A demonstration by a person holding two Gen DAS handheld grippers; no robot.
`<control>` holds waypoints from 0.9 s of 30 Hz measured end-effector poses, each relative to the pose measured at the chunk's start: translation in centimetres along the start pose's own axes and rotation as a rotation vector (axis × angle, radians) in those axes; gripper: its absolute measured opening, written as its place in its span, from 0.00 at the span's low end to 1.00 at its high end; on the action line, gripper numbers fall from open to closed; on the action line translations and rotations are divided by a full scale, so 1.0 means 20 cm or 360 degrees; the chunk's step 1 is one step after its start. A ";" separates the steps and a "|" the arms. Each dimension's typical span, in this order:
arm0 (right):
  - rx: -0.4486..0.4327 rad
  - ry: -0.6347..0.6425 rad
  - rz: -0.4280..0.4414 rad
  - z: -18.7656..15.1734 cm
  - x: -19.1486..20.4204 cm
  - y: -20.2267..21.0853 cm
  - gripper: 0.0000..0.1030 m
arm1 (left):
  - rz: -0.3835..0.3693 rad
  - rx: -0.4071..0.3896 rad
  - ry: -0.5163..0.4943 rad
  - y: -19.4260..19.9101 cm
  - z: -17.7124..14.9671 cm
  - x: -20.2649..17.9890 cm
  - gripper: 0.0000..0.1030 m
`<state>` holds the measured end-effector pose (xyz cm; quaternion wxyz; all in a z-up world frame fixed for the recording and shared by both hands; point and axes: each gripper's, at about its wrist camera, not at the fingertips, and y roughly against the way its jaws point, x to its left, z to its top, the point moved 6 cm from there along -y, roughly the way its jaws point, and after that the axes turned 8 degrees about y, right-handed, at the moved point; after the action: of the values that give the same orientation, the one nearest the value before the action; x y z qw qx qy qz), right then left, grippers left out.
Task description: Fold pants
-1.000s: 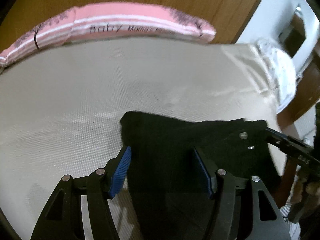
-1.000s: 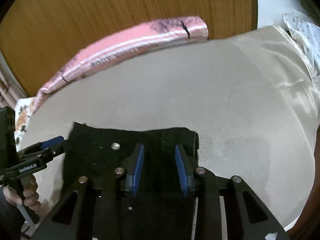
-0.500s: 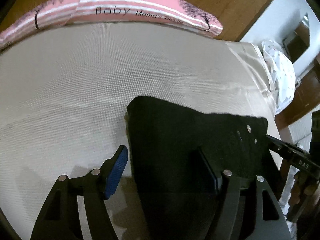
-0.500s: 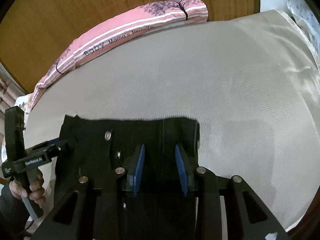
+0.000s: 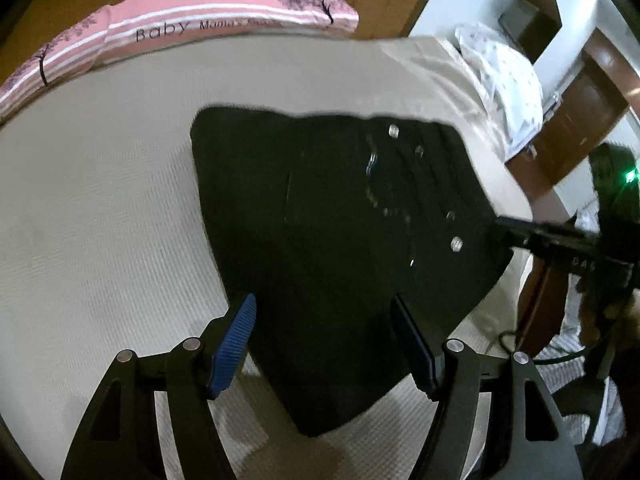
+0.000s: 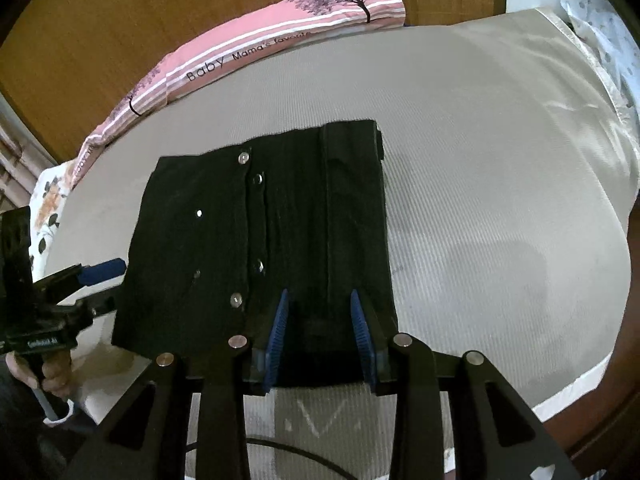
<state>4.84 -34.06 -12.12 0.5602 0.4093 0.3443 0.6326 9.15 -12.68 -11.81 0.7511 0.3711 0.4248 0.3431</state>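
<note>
Black, soft denim pants (image 6: 260, 240) lie folded into a compact stack near the bed's (image 6: 500, 200) front edge, snaps up. They look limp and fairly heavy, layers liable to slide; hold them by the thick near hem. Right tongs (image 6: 320, 320) straddle that hem, pads apart; left tongs (image 5: 324, 340) have just widened, gripping nothing.
</note>
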 end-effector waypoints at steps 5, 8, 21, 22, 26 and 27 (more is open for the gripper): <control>0.0028 0.0050 -0.0055 -0.03 0.02 -0.02 0.30 | 0.0024 0.0034 0.0010 -0.02 -0.07 0.00 0.69; 0.0026 0.0041 -0.0055 -0.05 0.01 -0.01 0.30 | 0.0023 0.0065 0.0012 -0.04 -0.10 0.01 0.69; 0.0024 0.0053 0.0160 -0.01 0.00 0.01 0.45 | -0.0151 0.0037 0.0224 0.04 -0.08 0.11 0.69; 0.0006 0.0035 0.0215 0.01 -0.01 0.02 0.46 | -0.0178 0.0012 0.0264 0.06 -0.07 0.14 0.69; -0.0055 -0.0076 0.0417 0.08 -0.12 0.03 0.55 | -0.0226 -0.0026 0.0426 0.09 -0.02 0.26 0.69; -0.0050 -0.0100 0.0455 0.09 -0.15 0.02 0.55 | -0.0246 -0.0010 0.0473 0.08 -0.01 0.28 0.69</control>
<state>6.41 -37.08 -11.45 0.4812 0.4648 0.2549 0.6981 10.87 -7.12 -12.63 0.7053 0.2801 0.5575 0.3366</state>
